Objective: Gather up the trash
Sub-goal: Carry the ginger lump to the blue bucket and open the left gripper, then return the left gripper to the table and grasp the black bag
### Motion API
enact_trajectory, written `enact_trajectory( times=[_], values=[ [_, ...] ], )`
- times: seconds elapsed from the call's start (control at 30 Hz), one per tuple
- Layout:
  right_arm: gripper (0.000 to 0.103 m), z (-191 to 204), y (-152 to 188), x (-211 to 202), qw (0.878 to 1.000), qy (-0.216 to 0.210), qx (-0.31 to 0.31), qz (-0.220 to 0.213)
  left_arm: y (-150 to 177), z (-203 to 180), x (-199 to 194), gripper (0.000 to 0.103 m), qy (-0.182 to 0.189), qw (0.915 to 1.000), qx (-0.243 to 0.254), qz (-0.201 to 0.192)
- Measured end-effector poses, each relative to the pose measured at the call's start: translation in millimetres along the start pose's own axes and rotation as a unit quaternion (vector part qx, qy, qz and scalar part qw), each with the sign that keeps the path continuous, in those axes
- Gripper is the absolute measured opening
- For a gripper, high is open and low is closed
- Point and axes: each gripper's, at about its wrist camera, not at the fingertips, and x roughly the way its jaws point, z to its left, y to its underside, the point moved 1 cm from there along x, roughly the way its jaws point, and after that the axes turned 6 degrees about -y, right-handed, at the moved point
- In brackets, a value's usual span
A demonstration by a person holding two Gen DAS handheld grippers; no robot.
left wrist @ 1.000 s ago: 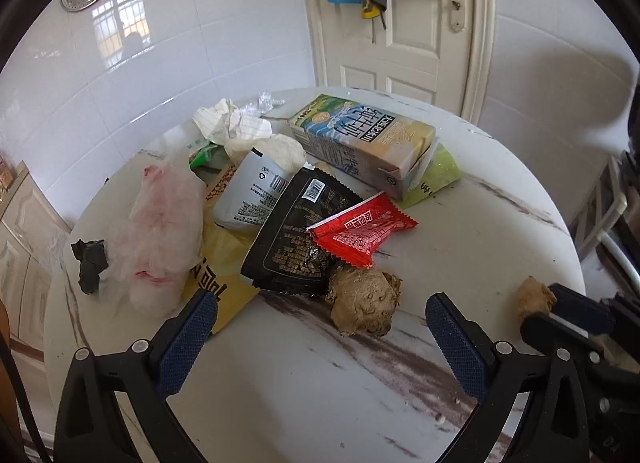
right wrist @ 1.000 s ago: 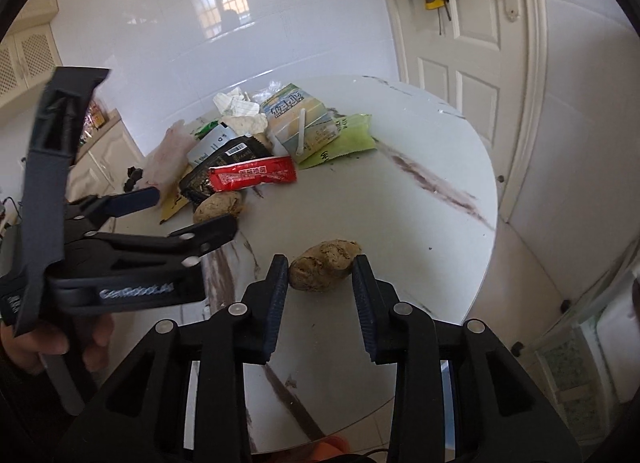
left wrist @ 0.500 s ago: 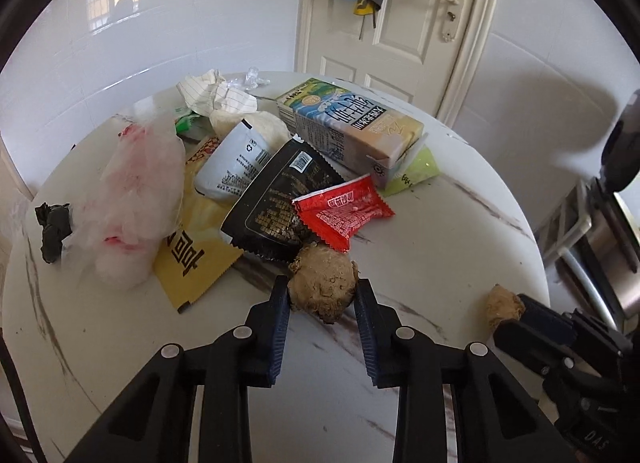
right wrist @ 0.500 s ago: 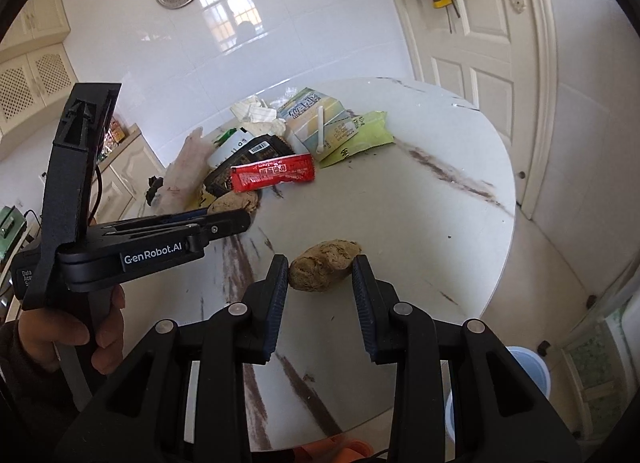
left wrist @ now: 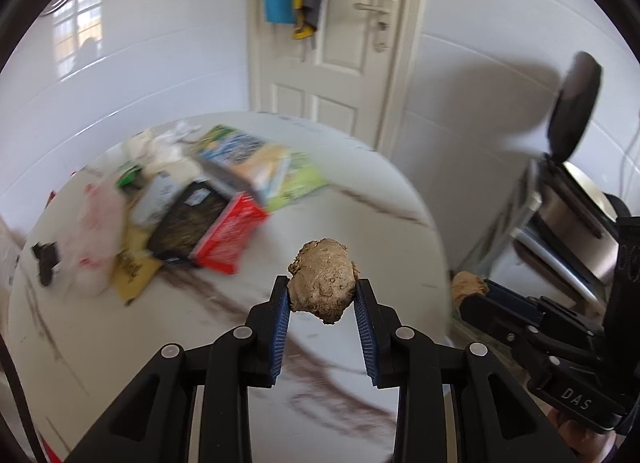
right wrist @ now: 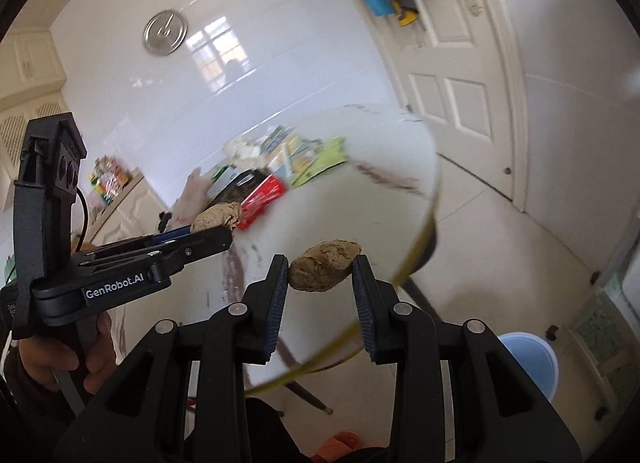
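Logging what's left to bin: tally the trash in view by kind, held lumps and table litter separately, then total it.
Brown lumps held in grippers: 2, one in the left gripper and one in the right gripper
Cartons: 1
Flat wrappers, red, black, green, yellow: 4
Plastic bags: 1
Total: 8; the blurred rest is uncounted.

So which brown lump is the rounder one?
The lump in the left tongs: that brown lump is chunky and rounded. The lump in the right tongs is longer and lies crosswise.
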Motion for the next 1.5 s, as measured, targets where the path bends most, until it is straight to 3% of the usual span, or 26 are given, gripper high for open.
enact_trajectory(
  times=[0.23, 0.4, 0.47, 0.53, 0.63, 0.73, 0.77, 0.83, 0.9, 1.07, 1.17, 1.3, 1.5],
  values=[
    [0.031, -69.6, 25.6, -46.0, 0.994, 0.085, 0.063, -0.016, 3.3, -94.9, 6.5, 0.028, 0.074, 0.9929, 0.091, 0.019],
    [0.033, -118.7, 44.7, -49.3, 0.985, 0.127, 0.114, -0.003, 14.5, -150.4, 34.4, 0.028, 0.097, 0.9829, 0.144, 0.06],
    [0.036, -132.7, 47.3, -50.7, 0.983, 0.134, 0.128, -0.001, 16.4, -165.0, 44.1, 0.028, 0.1, 0.98, 0.157, 0.07],
    [0.048, -147.2, 49.9, -54.9, 0.977, 0.156, 0.145, 0.003, 18.5, -175.8, 62.3, 0.028, 0.101, 0.9764, 0.167, 0.093],
    [0.048, -163.8, 56.7, -69.2, 0.973, 0.168, 0.16, 0.005, 20.3, -184.3, 89.6, 0.028, 0.108, 0.9713, 0.175, 0.12],
    [0.056, -173.2, 62.0, -85.9, 0.966, 0.19, 0.174, 0.004, 22.4, -191.9, 108.1, 0.03, 0.112, 0.9674, 0.181, 0.137],
    [0.056, -175.0, 64.7, -92.7, 0.965, 0.193, 0.177, 0.002, 21.5, -191.2, 117.6, 0.032, 0.112, 0.9668, 0.182, 0.14],
    [0.056, -174.1, 65.6, -101.0, 0.963, 0.203, 0.178, 0.002, 24.0, -197.0, 125.5, 0.052, 0.101, 0.9662, 0.189, 0.143],
    [0.056, -172.4, 65.8, -109.7, 0.962, 0.206, 0.177, -0.001, 20.0, -201.4, 127.4, 0.063, 0.089, 0.9675, 0.198, 0.131],
    [0.057, -160.7, 65.3, -123.1, 0.963, 0.212, 0.165, -0.011, 26.3, -208.8, 103.6, 0.064, 0.083, 0.9713, 0.19, 0.116],
    [0.057, -139.8, 57.9, -132.1, 0.966, 0.21, 0.146, -0.023, 24.6, -195.8, 65.3, 0.064, 0.081, 0.9759, 0.178, 0.096],
    [0.066, -97.6, 41.8, -144.6, 0.972, 0.203, 0.107, -0.044, 19.4, -162.0, -4.8, 0.073, 0.081, 0.9834, 0.158, 0.037],
    [0.08, -23.3, 14.8, -150.9, 0.978, 0.192, 0.038, -0.07, 8.8, -88.2, -95.6, 0.076, 0.064, 0.9897, 0.124, -0.032]
  ],
)
